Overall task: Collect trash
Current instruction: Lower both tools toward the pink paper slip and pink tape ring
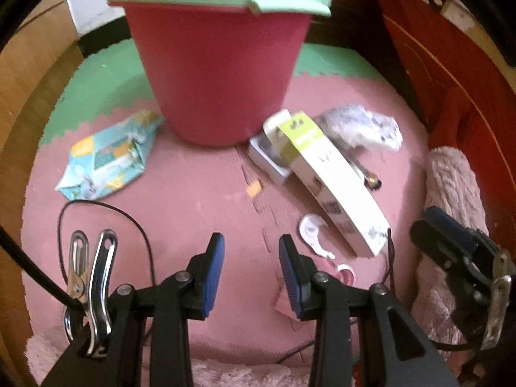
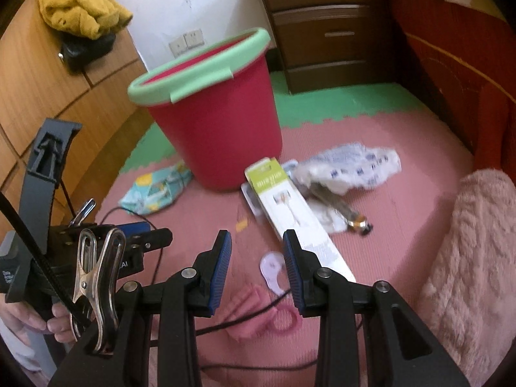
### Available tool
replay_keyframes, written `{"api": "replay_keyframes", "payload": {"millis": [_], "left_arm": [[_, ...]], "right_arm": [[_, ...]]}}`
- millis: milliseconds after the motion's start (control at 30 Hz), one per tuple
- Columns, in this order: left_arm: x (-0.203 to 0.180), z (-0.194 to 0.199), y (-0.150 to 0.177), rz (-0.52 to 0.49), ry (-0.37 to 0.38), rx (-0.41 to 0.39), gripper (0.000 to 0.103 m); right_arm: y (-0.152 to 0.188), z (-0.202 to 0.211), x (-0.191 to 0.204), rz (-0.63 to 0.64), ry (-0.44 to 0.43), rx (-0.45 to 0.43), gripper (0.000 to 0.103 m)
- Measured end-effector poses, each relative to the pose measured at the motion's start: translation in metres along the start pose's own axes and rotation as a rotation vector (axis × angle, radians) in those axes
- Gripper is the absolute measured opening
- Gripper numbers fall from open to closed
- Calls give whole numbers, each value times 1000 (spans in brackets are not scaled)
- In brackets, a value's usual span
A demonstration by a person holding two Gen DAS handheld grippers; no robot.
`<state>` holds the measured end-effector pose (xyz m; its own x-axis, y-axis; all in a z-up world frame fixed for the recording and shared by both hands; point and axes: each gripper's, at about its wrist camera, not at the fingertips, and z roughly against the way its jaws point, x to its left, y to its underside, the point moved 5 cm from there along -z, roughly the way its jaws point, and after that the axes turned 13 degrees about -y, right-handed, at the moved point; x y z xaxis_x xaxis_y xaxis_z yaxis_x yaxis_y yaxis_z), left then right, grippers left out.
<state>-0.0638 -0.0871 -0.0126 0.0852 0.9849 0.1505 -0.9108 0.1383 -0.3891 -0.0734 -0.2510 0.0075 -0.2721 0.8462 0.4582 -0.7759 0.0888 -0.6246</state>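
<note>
grippers: left gripper (image 1: pixel 251 272) and right gripper (image 2: pixel 257 271) both part-open, holding nothing.
next: I take the long box (image 2: pixel 298 222) across its narrow width, then drop it in the bucket (image 2: pixel 213 122).

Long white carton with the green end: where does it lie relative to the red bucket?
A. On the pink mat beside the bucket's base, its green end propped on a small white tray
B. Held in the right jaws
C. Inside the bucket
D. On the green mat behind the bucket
A: the long white carton lies on the pink mat by the base of the red bucket, green end over the small white tray; both pairs of jaws are empty.
</note>
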Motion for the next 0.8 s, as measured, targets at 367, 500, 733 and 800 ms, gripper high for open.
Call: {"api": "replay_keyframes", "payload": {"millis": [367,500,733,800], "left_arm": [[-29,-17,24,-74,38,63,39],[-35,-25,34,-98,37,89,40],[-48,-44,47,-141,45,148,40],[-52,-50,51,-153,47,165,40]], "right_arm": [[39,-14,-14,-28,22,127,34],[55,-23,-21,-43,46,201,34],[77,-38,-35,-108,55,306,34],[79,-42,-38,-122,53,317,34]]}}
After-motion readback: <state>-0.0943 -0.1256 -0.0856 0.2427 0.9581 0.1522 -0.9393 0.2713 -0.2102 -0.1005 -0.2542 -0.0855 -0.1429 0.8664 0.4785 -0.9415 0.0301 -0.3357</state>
